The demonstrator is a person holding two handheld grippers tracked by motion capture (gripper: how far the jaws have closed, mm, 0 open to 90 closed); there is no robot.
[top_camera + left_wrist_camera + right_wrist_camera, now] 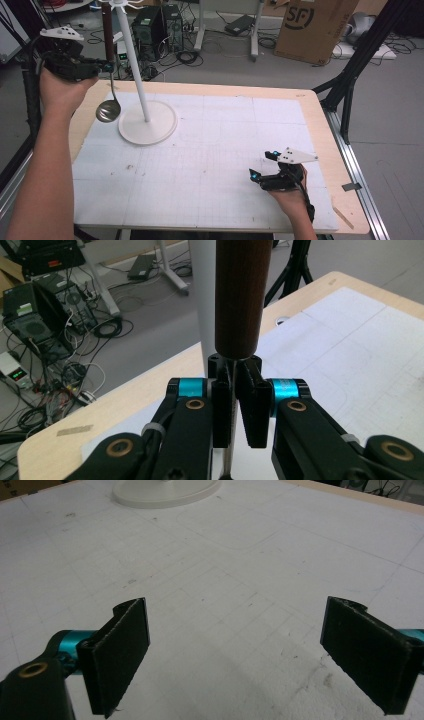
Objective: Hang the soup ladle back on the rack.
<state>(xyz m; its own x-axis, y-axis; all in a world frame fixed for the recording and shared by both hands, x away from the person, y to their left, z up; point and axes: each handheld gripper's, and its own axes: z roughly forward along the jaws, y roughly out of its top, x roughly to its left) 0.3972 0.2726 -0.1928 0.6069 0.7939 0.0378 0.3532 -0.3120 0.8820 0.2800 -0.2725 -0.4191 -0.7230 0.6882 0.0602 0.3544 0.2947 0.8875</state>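
At upper left of the high view, the left claw (106, 65) is clamped on the thin metal shank of a ladle (108, 95), just below its dark brown, ribbed wooden handle. The ladle hangs upright beside the slim white pole of a rack stand (147, 122), its round, shiny steel bowl low over the left edge of the counter (320, 125), near the stand's flat disc base. From the left gripper view, the black pads (222, 405) pinch the shank beneath the cylindrical handle. Toward the lower right of the high view, the right claw (264, 165) rests low over the white, faintly gridded mat (225, 150), its flat, felt-like black pads (120, 650) set wide apart with nothing between them.
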